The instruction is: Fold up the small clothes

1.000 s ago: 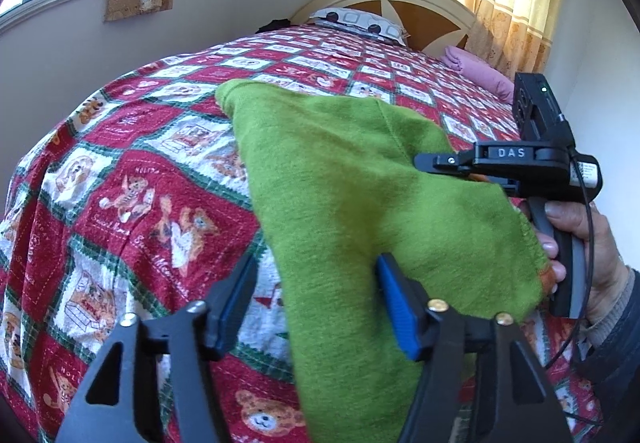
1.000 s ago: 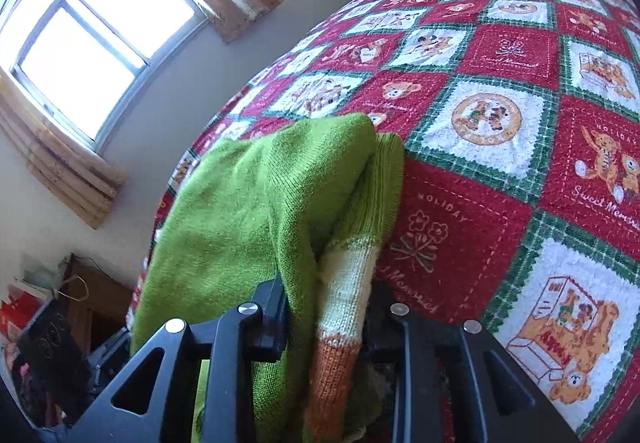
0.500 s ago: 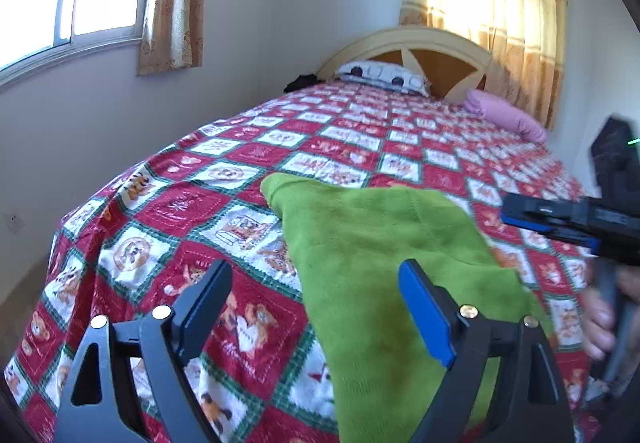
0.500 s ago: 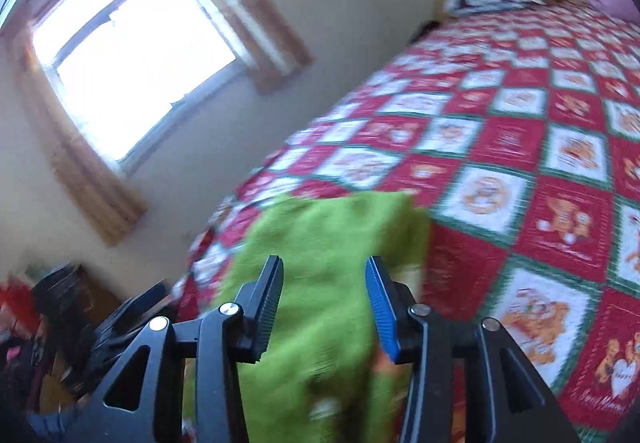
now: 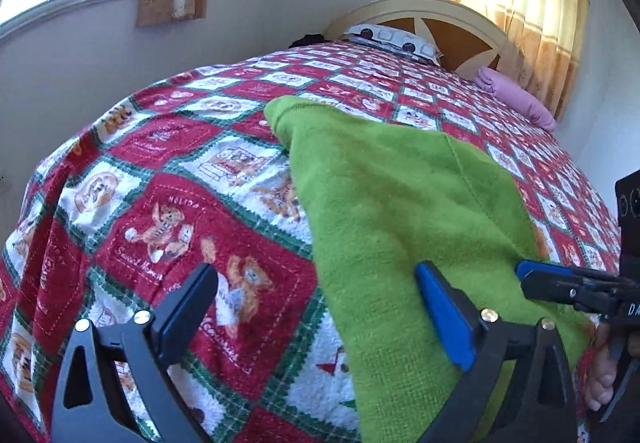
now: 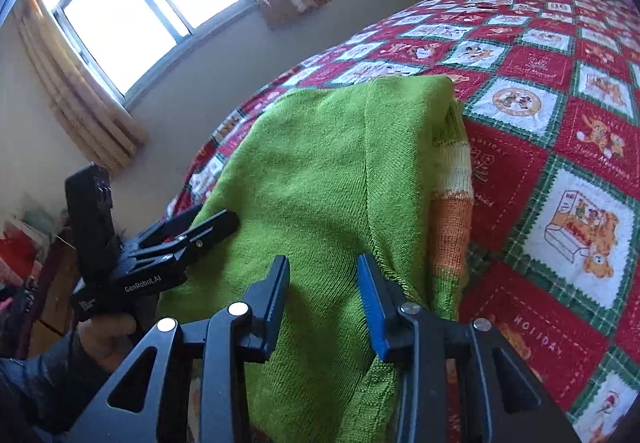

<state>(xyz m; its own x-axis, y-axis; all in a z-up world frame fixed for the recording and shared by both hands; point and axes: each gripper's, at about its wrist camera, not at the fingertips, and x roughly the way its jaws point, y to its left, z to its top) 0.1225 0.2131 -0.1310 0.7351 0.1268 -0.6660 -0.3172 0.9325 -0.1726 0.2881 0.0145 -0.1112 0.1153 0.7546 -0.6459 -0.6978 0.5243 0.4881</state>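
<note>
A green knitted sweater point(image 5: 400, 211) lies folded lengthwise on the bed near its foot; it also shows in the right wrist view point(image 6: 320, 171), with an orange and white striped sleeve point(image 6: 452, 203) along its right edge. My left gripper point(image 5: 316, 315) is open and empty, hovering over the sweater's near left edge. My right gripper point(image 6: 324, 299) is open and empty above the sweater's near end. Each gripper shows in the other's view: the right one at the right edge point(image 5: 568, 287), the left one at the left point(image 6: 192, 235).
The bed carries a red, white and green patchwork quilt point(image 5: 168, 211) with bear pictures. A patterned pillow point(image 5: 392, 39) and a pink pillow point(image 5: 516, 99) lie by the headboard point(image 5: 460, 27). A window point(image 6: 140, 7) and wall are on the left.
My right gripper has let go of the sweater's sleeve and opened. Both grippers pulled back and up, then came down close over the sweater's near end again.
</note>
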